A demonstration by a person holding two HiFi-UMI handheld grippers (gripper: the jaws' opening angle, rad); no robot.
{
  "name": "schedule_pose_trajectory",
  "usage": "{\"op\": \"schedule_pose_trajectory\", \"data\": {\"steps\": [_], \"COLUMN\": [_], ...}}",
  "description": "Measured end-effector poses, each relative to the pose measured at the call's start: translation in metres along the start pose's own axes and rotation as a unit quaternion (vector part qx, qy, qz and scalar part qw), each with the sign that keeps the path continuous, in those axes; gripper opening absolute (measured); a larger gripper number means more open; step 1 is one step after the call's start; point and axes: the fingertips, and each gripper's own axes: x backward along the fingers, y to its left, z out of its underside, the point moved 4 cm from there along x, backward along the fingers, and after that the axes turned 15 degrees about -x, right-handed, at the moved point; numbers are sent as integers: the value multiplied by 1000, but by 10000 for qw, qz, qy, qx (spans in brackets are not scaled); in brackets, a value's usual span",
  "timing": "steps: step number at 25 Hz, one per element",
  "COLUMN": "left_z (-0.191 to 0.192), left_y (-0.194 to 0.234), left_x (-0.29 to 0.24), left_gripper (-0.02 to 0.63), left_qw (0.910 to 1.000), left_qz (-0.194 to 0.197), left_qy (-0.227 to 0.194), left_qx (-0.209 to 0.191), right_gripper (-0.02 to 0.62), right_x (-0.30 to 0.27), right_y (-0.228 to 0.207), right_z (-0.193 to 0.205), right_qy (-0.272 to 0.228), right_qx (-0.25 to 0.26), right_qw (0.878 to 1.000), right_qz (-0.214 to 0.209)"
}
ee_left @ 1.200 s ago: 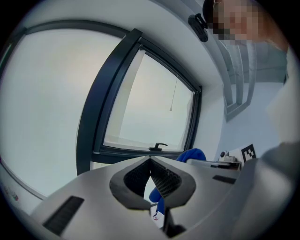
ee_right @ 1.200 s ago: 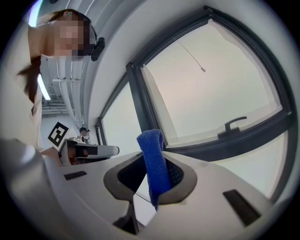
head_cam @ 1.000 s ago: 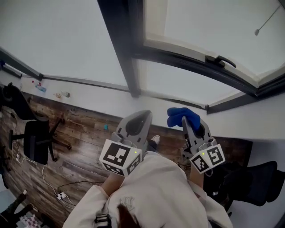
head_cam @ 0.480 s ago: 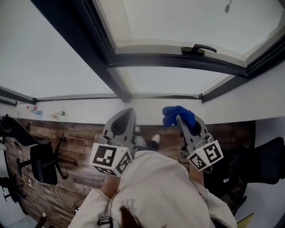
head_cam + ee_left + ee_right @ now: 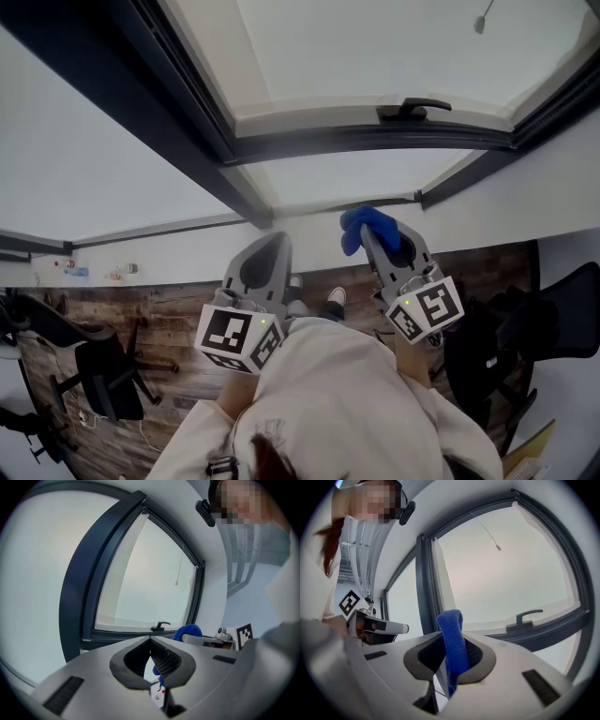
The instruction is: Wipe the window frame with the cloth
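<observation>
Blue looped-pile cloth clamped in smooth grey plastic right gripper
Stands as a folded strip between ribbed black pads, near dark metal window frame with black lever handle; matching left gripper closed on nothing.

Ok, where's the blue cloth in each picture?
Head view: blue cloth right of centre, below the window handle.
Left gripper view: cloth just right of centre, beside the handle.
Right gripper view: cloth at centre, between the jaws; handle to its right.
Shared landmark: the window handle.
</observation>
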Motion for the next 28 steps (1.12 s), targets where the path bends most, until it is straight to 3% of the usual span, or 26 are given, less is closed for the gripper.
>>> {"op": "schedule_pose_trajectory", "data": {"steps": [7,15,22,28], "left_z": [-7,-4,3,0], "left_y": [56,99,125,127], "left_x": [1,1,1,-6], "left_gripper": [5,5,5,5], "left_qw": [9997,9985,9982,9978], "left_qz": [253,534,573,605], "left_qy": [-58,-62,19,-11], "left_qx": [-34,70,198,265], "right_gripper": [52,53,52,52], "right_x": [-123,-261,-309,-311], "right_y": [29,42,32,34], "right_z": [-5,25,60,66], "right_qy": [96,430,849,897], "right_qx": [574,539,936,1437], "right_qw": [9982,9971,9919,9852], "right_qz": [-135,-315,95,262]}}
